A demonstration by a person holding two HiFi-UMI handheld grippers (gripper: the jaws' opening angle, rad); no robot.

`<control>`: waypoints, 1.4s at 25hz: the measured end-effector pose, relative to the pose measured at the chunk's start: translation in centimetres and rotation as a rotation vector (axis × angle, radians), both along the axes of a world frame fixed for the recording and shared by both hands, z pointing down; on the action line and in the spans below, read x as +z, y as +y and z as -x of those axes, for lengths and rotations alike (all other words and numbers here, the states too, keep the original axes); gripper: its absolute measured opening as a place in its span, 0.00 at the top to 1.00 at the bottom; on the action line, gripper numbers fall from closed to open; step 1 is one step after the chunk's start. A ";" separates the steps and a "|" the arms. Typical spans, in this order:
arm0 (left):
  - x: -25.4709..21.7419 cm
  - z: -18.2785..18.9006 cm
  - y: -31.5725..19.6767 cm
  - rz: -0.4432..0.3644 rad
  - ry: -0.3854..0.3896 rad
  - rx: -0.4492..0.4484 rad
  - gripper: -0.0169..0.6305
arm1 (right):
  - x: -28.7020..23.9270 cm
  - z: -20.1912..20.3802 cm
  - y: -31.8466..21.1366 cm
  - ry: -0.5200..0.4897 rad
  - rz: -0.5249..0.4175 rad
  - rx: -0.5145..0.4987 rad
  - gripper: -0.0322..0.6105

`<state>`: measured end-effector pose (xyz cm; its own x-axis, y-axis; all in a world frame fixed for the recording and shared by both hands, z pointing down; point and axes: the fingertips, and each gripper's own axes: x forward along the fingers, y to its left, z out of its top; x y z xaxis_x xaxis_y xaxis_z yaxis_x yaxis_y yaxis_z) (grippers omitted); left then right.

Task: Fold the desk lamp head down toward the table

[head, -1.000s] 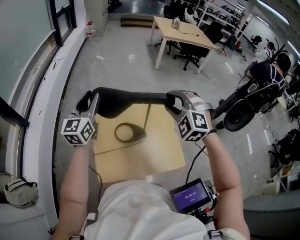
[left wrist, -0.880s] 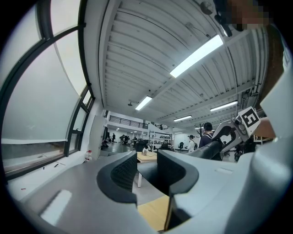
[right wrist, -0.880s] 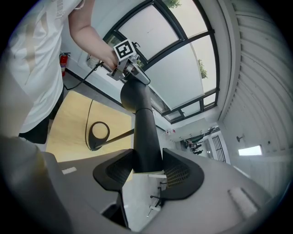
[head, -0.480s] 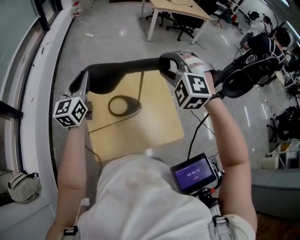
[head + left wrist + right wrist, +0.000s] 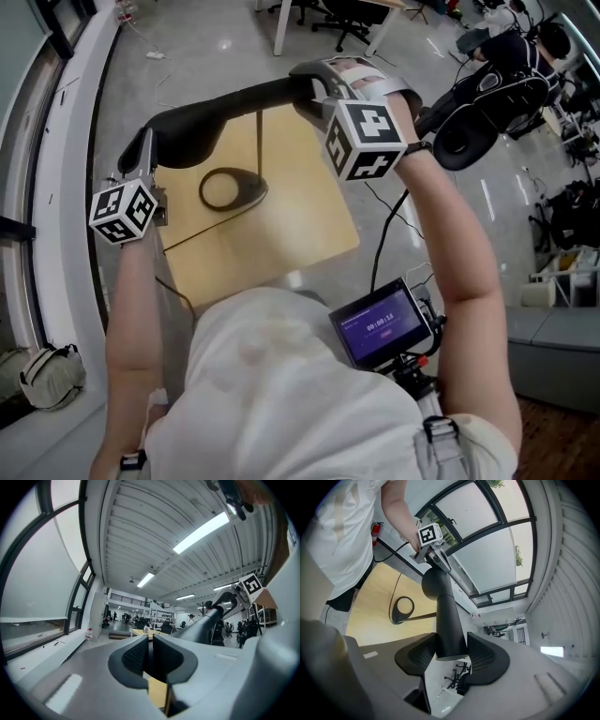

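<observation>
The black lamp head (image 5: 234, 98) is a long bar held above the wooden table (image 5: 281, 216), sloping down to its wider left end. Its thin stem (image 5: 258, 141) drops to the ring-shaped base (image 5: 230, 189) on the table. My left gripper (image 5: 148, 150) is at that left end. Its jaws have just been closing and stand at a narrow slit (image 5: 151, 651) on the head's thin edge. The bar (image 5: 206, 620) runs off to the right. My right gripper (image 5: 314, 89) is shut on the other end, its pads (image 5: 451, 656) against both sides of the bar (image 5: 447, 616).
The table is small, with grey floor all round it. A window wall runs along the left. A white desk with office chairs (image 5: 337, 19) stands beyond, and a black vehicle (image 5: 487, 94) at the upper right. A screen device (image 5: 380, 323) and its cable hang at my chest.
My left gripper has sunk at the lamp head's left end, so the bar that lay level now slopes down to the left. The right gripper keeps its hold at the other end.
</observation>
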<state>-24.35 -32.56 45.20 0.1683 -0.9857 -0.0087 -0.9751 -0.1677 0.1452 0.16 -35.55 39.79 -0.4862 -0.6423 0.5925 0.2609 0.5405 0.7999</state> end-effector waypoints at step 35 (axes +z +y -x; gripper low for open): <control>10.1 -3.2 -2.7 0.228 -0.016 0.094 0.97 | -1.2 1.2 0.6 0.272 -0.121 -0.063 0.58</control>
